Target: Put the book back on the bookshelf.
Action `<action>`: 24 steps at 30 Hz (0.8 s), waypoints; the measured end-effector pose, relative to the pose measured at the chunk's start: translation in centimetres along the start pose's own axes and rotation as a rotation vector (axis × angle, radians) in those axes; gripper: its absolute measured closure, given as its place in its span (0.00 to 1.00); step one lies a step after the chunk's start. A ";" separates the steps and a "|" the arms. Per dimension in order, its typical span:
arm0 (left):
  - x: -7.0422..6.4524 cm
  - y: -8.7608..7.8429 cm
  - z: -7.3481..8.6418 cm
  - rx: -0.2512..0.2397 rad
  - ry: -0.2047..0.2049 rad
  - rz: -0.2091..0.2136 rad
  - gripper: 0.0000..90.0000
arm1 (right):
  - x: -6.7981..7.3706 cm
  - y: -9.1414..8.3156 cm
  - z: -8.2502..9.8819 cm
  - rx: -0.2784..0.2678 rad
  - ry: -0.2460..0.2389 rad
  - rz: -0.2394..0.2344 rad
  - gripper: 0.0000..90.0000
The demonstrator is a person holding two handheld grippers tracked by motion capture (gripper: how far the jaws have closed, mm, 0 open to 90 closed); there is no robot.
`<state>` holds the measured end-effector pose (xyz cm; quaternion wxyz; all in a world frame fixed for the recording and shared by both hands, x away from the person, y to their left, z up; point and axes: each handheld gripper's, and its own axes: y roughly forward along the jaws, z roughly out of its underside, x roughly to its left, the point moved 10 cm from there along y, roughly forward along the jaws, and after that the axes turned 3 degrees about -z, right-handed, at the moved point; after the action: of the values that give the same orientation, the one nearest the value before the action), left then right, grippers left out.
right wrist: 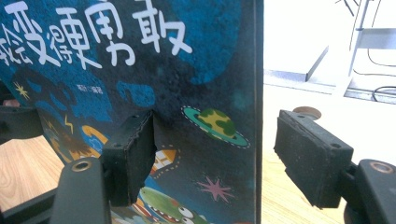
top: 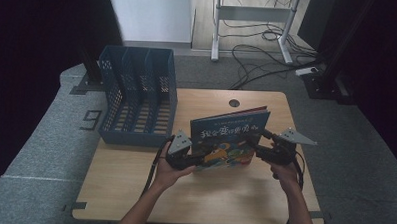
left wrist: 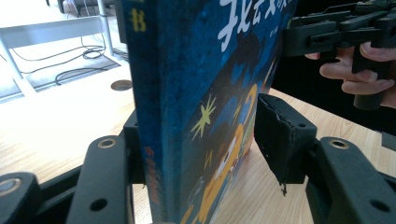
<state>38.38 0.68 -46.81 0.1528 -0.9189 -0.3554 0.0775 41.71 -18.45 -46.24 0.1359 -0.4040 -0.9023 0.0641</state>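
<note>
A dark blue picture book [top: 230,135] with white characters on its cover stands upright on the wooden table [top: 183,196], right of the rack. My left gripper [top: 197,159] is at its lower left corner. In the left gripper view the jaws [left wrist: 205,140] straddle the spine of the book [left wrist: 187,93], with both pads against it. My right gripper [top: 255,144] is at the book's right edge. In the right gripper view it [right wrist: 222,154] stands open around the book [right wrist: 187,84]: the left pad [right wrist: 135,154] lies at the cover and the right pad [right wrist: 308,154] stands clear of the edge.
A blue file rack [top: 137,97] with three slots stands at the table's back left, close to the book. A round cable hole [top: 234,103] sits at the table's far edge. Beyond the table are loose cables [top: 258,59] and a white desk frame [top: 249,23] on the floor.
</note>
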 end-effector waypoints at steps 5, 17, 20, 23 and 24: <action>0.0 0.1 0.1 0.000 -0.002 -0.004 0.49 | 0.4 0.4 0.2 0.014 -0.001 -0.014 0.31; -0.4 -0.1 -0.3 -0.023 0.006 -0.003 0.56 | 0.7 0.8 0.2 0.017 -0.001 -0.014 0.34; -0.3 -0.3 -0.4 -0.022 0.008 -0.004 0.62 | 0.8 0.8 0.2 0.020 -0.004 -0.014 0.34; -0.4 -0.5 -0.4 -0.022 -0.005 0.028 0.64 | 0.9 0.8 0.2 0.020 -0.006 -0.014 0.34; -0.4 -0.5 -0.5 -0.022 -0.005 0.029 0.64 | 0.9 0.8 0.2 0.021 -0.006 -0.015 0.34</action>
<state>37.88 0.70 -46.18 0.1407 -0.9253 -0.3434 0.0779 41.66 -17.22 -46.43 0.1377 -0.3956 -0.9050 0.0736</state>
